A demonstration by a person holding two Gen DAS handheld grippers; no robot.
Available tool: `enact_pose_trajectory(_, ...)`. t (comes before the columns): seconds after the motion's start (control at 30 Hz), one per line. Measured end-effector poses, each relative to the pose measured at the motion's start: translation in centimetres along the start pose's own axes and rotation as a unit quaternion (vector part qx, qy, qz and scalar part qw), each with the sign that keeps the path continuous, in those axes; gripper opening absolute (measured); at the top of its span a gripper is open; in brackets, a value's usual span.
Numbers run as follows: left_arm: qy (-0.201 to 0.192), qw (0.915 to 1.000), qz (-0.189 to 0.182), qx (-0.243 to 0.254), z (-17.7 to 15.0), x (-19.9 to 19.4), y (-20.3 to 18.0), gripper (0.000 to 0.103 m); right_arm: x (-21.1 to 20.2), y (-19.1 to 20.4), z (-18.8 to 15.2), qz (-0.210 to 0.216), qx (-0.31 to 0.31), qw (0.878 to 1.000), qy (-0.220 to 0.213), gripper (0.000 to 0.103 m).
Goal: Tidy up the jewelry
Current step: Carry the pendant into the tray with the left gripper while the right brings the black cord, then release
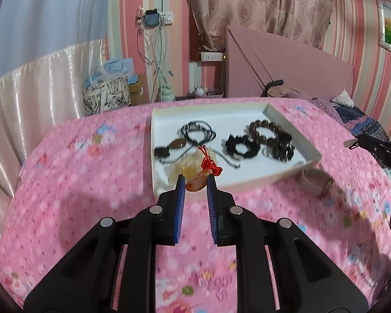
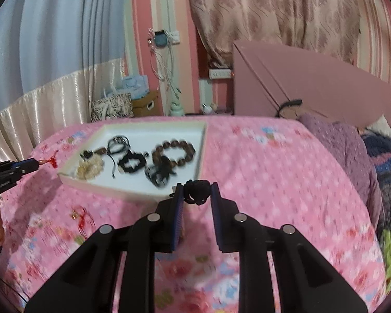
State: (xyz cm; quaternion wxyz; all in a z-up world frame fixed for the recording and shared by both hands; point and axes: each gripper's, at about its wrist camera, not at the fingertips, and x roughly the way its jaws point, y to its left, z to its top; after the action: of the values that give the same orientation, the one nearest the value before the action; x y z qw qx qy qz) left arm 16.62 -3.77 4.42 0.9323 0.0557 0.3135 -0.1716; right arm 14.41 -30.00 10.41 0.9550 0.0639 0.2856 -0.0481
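My left gripper (image 1: 196, 181) is shut on an orange stone pendant (image 1: 194, 185), whose red knotted cord (image 1: 208, 165) stands up past the fingertips, just in front of the white tray (image 1: 247, 184). In the tray lie a black cord necklace (image 1: 195, 133), a black bracelet (image 1: 241, 144), a brown bead bracelet (image 1: 269, 133) and a pale bracelet (image 1: 177, 168). My right gripper (image 2: 196, 189) is shut on a black knotted cord piece (image 2: 196, 194), held above the bedspread at the tray's near corner (image 2: 166, 195). The left gripper (image 2: 40, 161) shows at that view's left edge.
The tray rests on a pink flowered bedspread (image 1: 91, 182). A blurred round pale object (image 1: 315, 182) lies beside the tray's right corner, and a red cord item (image 2: 82, 219) lies on the spread. A pink headboard (image 1: 286, 62) and purple bedding (image 2: 346, 151) lie behind.
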Motion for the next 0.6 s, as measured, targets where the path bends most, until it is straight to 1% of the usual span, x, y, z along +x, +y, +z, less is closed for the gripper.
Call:
enact_pose_trajectory(0.17, -0.006, 1.0, 0.0, 0.002, 3.0, 0.9, -0.1, 0.015, 0.6, 1.2, 3.4, 0.02, -0.006, 1.0, -0.007, 0.021)
enact_pose_trajectory(0.3, -0.006, 0.9999, 0.005, 0.008, 5.3, 2.1, 0.2, 0.015, 2.0, 1.7, 5.8, 0.034, -0.007, 0.999, -0.002, 0.021)
enact_pose_trajectory(0.43, -0.003, 0.9999, 0.006, 0.011, 7.4, 3.9, 0.6, 0.015, 5.0, 2.7, 8.5, 0.068, -0.005, 0.998, 0.014, 0.021)
enact_pose_trajectory(0.53, 0.006, 0.9999, 0.004, 0.008, 8.7, 5.8, 1.1, 0.015, 7.6, 4.1, 10.4, 0.083, -0.012, 0.996, 0.025, 0.021)
enact_pose_trajectory(0.6, 0.013, 0.9999, 0.005, 0.008, 9.4, 7.4, 1.3, 0.015, 9.8, 5.1, 11.4, 0.084, -0.02, 0.996, 0.038, 0.021)
